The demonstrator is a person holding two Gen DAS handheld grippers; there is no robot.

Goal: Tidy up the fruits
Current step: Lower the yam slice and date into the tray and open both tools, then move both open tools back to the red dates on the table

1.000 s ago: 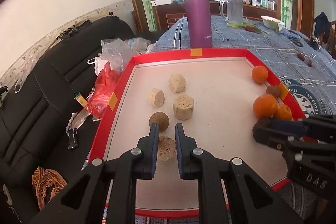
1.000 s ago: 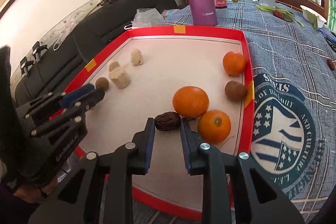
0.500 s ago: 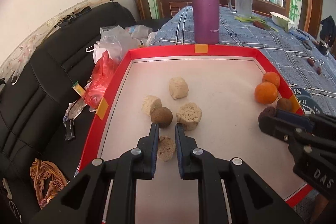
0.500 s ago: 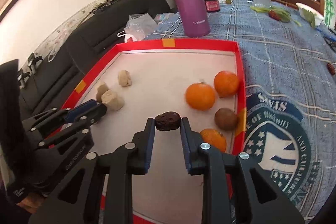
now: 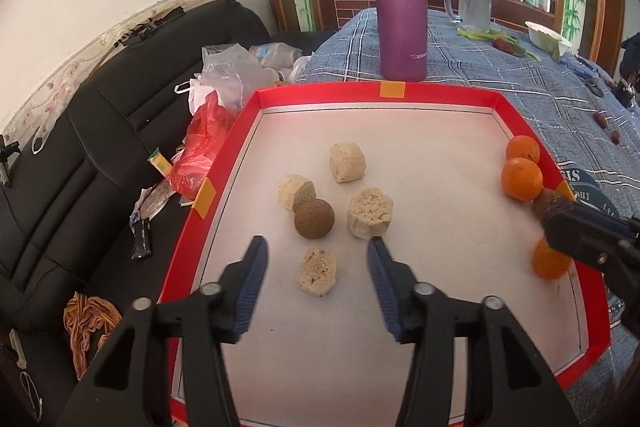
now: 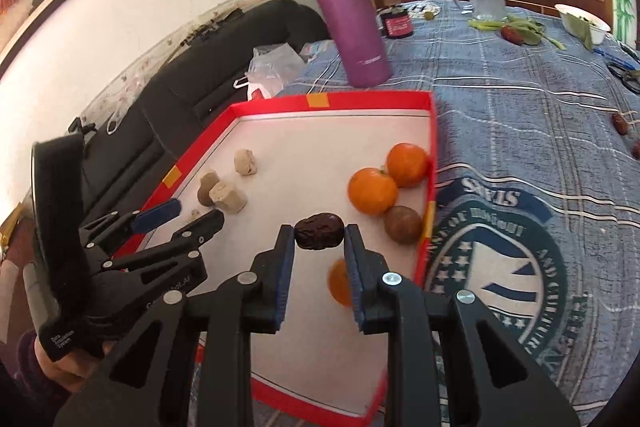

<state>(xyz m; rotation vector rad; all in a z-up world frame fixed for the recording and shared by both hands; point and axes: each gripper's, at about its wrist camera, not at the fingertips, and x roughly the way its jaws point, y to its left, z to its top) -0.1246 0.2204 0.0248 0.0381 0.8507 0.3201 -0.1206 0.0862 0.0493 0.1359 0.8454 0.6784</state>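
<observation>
red-rimmed tray (image 5: 304,92) on the plaid cloth, fruits being sorted toward its two sides

oranges (image 6: 373,191) and a brown kiwi (image 6: 403,224) crowd the tray's right edge, pale cut chunks (image 5: 370,213) and a brown round fruit (image 5: 314,218) sit near the left edge, likely so that kinds stay apart. the left gripper (image 5: 316,273) is spread wide and empty around a small pale chunk (image 5: 317,272) lying on the floor near the left edge. the right gripper (image 6: 319,239) pinches a dark wrinkled date (image 6: 319,225) above the oranges' side, probably to set it there.
</observation>
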